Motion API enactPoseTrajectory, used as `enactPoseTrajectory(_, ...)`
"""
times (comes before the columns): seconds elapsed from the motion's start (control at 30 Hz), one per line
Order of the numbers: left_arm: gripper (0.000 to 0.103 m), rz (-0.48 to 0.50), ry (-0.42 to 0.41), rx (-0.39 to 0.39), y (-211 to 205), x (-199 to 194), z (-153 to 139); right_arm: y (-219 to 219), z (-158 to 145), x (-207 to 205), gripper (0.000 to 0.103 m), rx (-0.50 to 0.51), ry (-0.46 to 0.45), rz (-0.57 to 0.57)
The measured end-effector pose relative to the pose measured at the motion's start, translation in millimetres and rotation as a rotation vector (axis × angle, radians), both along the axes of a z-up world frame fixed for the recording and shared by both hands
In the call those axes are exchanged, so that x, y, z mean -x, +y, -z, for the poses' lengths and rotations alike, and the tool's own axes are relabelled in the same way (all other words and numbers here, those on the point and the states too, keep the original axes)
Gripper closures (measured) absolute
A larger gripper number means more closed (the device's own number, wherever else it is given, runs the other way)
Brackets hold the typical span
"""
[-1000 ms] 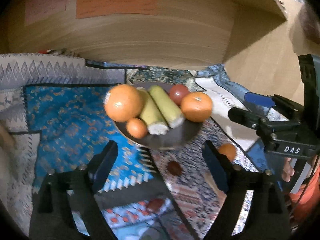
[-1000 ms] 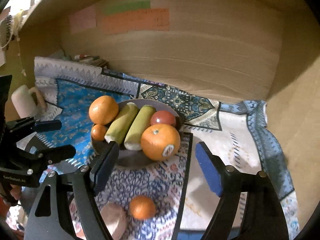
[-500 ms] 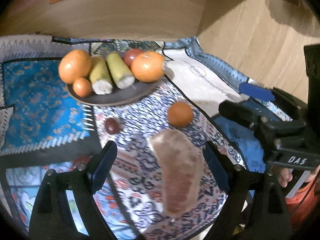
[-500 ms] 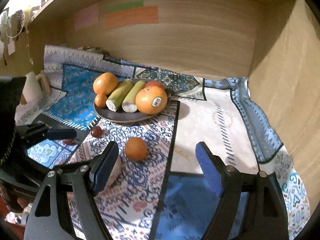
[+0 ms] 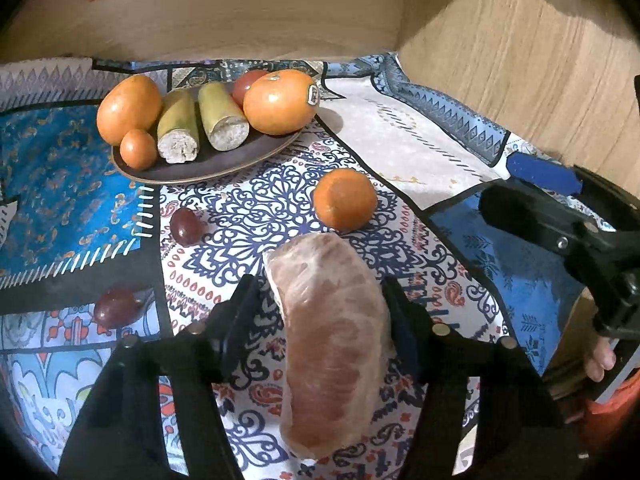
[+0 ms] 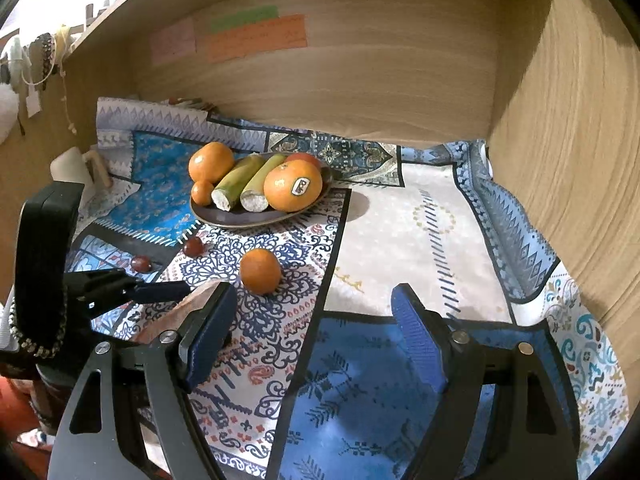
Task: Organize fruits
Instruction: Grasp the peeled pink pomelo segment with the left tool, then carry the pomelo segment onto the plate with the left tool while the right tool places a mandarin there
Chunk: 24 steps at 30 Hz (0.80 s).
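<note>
My left gripper (image 5: 320,312) brackets a peeled pomelo segment (image 5: 332,340) lying on the patterned cloth (image 5: 248,216); its jaws stand at the segment's two flanks, though I cannot tell whether they are clenched on it. The segment's long axis runs straight ahead between the jaws, far tip pointing toward the loose orange (image 5: 345,199) and, beyond it to the left, the fruit plate (image 5: 240,160). My right gripper (image 6: 312,344) hangs to the right, jaws spread wide and empty. I judge the left hand nearer and already aligned across the short axis.
</note>
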State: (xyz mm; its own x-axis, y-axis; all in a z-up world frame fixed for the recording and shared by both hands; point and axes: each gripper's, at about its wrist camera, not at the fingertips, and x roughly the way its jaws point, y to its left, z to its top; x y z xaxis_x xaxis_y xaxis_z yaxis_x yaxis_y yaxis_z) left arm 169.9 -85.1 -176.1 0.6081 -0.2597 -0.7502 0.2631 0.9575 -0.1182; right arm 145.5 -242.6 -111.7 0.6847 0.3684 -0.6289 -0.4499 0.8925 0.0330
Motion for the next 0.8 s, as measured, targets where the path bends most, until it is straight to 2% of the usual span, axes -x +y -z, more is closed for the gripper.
enactPoseTrajectory(0.13, 0.050, 0.006, -0.011, -0.025, 0, 2, -1, -1, 4, -2, 0.026, -0.023, 0.029, -0.007)
enactPoseTrajectory(0.3, 0.056, 0.000, 0.012, 0.034, 11, 1, -3, 3, 6, -3, 0.026, -0.015, 0.036, -0.008)
enactPoseTrajectory(0.5, 0.058, -0.022, -0.027, 0.054, 27, 0, -21, 14, 8, -12, 0.026, -0.008, 0.046, -0.019)
enactPoseTrajectory(0.8, 0.058, -0.070, -0.116, 0.034, 57, -4, -50, 46, 20, -37, 0.027, 0.011, 0.101, -0.077)
